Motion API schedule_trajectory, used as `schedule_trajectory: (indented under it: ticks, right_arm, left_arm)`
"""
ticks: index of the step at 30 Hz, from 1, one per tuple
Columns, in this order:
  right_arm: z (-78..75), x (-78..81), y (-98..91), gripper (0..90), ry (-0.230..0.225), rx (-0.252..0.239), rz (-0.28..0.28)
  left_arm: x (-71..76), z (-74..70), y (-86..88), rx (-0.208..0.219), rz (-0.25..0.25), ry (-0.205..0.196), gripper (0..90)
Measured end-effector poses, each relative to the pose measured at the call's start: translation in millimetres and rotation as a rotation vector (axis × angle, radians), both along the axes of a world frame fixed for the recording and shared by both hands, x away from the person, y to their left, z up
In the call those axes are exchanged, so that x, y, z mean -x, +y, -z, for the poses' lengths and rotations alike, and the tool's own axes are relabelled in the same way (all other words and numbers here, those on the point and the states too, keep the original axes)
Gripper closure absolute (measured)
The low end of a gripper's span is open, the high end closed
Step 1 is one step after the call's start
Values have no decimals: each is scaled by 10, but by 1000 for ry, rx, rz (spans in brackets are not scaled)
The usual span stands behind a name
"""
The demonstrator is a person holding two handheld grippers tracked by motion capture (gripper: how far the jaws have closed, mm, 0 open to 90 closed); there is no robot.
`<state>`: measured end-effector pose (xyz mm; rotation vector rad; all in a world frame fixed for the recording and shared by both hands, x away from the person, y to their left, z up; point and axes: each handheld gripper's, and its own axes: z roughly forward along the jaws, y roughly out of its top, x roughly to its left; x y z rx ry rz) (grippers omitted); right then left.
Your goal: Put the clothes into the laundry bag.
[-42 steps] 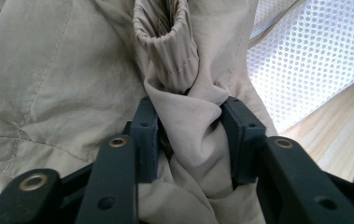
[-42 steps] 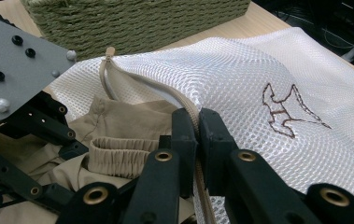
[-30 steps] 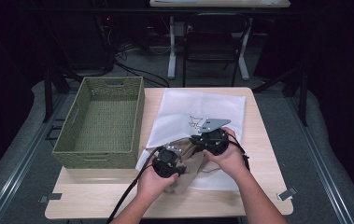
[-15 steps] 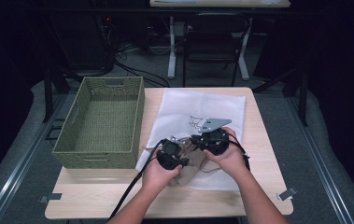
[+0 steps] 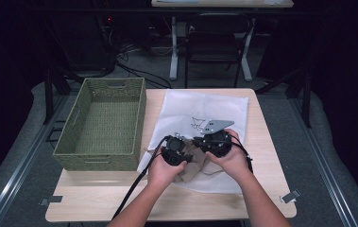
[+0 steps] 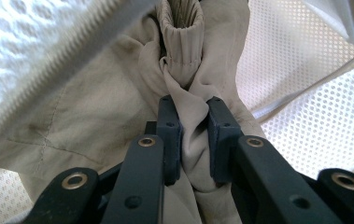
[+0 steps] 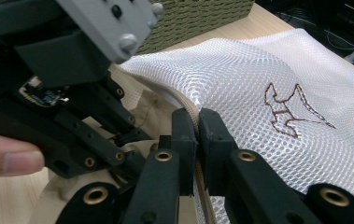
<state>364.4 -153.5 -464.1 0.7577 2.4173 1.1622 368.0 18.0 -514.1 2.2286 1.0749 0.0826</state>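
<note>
From the high view, a person's two hands meet near the front middle of the wooden counter (image 5: 266, 156), each holding a claw over the near edge of a white mesh laundry bag (image 5: 214, 106) that lies flat beside a green woven basket (image 5: 102, 124). The left claw (image 5: 175, 152) and the right claw (image 5: 213, 141) sit close together, just apart, above a bunch of beige cloth (image 5: 191, 171) that pokes out from the bag's near edge. A grey three-cornered plate tops the right claw, and a black cable trails from the left one toward the counter's front. In the left gripper view, the left claw (image 6: 194, 140) is closed down on a fold of the beige cloth (image 6: 95, 116), pinched between both jaws, with the bag's zipper edge (image 6: 67, 70) running above and mesh (image 6: 305, 93) to the right. In the right gripper view, the right claw (image 7: 197, 140) is nearly closed, gripping the bag's zippered rim (image 7: 191, 109); the mesh bag (image 7: 240, 74) with a brown embroidered figure (image 7: 289, 112) spreads to the right, and the left claw shows at left with a fingertip (image 7: 6, 161) beside it.
</note>
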Motion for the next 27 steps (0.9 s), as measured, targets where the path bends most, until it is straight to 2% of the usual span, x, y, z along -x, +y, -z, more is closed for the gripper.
schedule_trajectory:
  ticks: [6, 10, 12, 15, 18, 23, 27]
  right_arm:
    - [3, -4, -4, 857, 0, 1, 0]
    - [6, -6, -8, 857, 2, -1, 1]
    - [5, -8, -13, 857, 1, -1, 3]
    - [5, -10, -21, 857, 2, -4, 6]
    - [5, -13, -26, 857, 2, -3, 5]
    - [5, -15, -26, 857, 2, -3, 6]
    - [3, -14, -30, 857, 2, -3, 6]
  left_arm:
    - [-40, 19, -28, 3, -16, -15, 775]
    - [-49, 31, -32, -1, -11, -21, 732]
    - [-42, 26, -28, -11, -12, -16, 690]
    - [-17, -1, -18, 0, -5, -19, 589]
    - [7, -28, -1, 4, -5, 0, 488]
    - [69, -87, 40, 11, 1, -4, 452]
    - [148, -166, 83, 21, 15, -24, 438]
